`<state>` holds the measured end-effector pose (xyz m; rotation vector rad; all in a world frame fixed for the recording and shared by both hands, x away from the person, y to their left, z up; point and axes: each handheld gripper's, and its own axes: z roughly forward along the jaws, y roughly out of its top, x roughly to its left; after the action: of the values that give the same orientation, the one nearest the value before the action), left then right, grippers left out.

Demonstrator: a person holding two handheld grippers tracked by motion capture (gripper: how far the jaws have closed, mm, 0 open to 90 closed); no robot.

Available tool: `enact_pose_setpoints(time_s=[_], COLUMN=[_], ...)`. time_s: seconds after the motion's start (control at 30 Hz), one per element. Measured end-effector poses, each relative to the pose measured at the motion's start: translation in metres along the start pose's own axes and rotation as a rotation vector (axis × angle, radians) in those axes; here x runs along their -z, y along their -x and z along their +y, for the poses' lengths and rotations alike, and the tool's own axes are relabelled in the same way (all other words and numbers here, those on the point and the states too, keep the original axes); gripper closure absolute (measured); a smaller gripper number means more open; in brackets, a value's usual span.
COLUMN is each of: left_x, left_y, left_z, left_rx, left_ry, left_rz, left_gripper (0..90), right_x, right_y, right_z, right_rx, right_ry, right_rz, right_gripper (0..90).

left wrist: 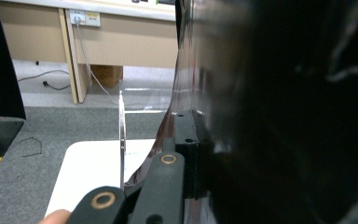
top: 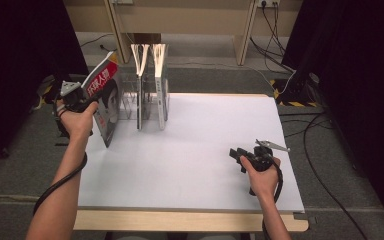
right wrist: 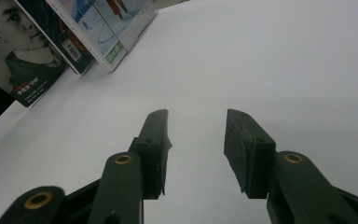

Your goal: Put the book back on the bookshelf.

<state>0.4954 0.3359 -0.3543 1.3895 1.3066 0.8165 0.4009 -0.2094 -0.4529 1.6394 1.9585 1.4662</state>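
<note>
A magazine (top: 105, 95) with a red title band and a portrait on its cover stands tilted at the table's left edge, its lower corner on the white top. My left gripper (top: 82, 100) is shut on its edge; in the left gripper view the magazine (left wrist: 284, 116) is a dark blur pressed against the jaw of the left gripper (left wrist: 191, 126). My right gripper (top: 237, 155) rests low over the table's right side, open, with nothing between the jaws of the right gripper (right wrist: 196, 126). The held magazine (right wrist: 23, 56) appears at the upper left of that view.
A clear rack (top: 129, 97) stands at the table's back left, right of the held magazine, with two magazines (top: 140, 92) (top: 161, 92) upright in it. One clear divider (left wrist: 122, 140) shows close by. White table top (top: 195, 150); cables lie on the floor at the right.
</note>
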Motion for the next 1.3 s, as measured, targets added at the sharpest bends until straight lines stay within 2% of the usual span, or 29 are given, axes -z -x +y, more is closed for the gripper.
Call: enact_pose_setpoints(time_s=[0.37, 0.63, 1.3], left_x=[-0.005, -0.013, -0.036], left_y=[0.003, 0.003, 0.004], left_z=[0.006, 0.007, 0.016], left_rx=[-0.004, -0.014, -0.082], left_ry=[0.052, 0.067, 0.125], left_rz=[-0.007, 0.019, 0.075], left_gripper=[86.3, 86.3, 86.2], right_x=[0.0, 0.0, -0.001], right_y=[0.001, 0.003, 0.007], right_z=[0.0, 0.0, -0.001], right_rx=[0.001, 0.005, 0.001], right_ry=[-0.001, 0.002, 0.001], right_rz=[-0.001, 0.002, 0.0], right_gripper=[60.1, 60.1, 60.1])
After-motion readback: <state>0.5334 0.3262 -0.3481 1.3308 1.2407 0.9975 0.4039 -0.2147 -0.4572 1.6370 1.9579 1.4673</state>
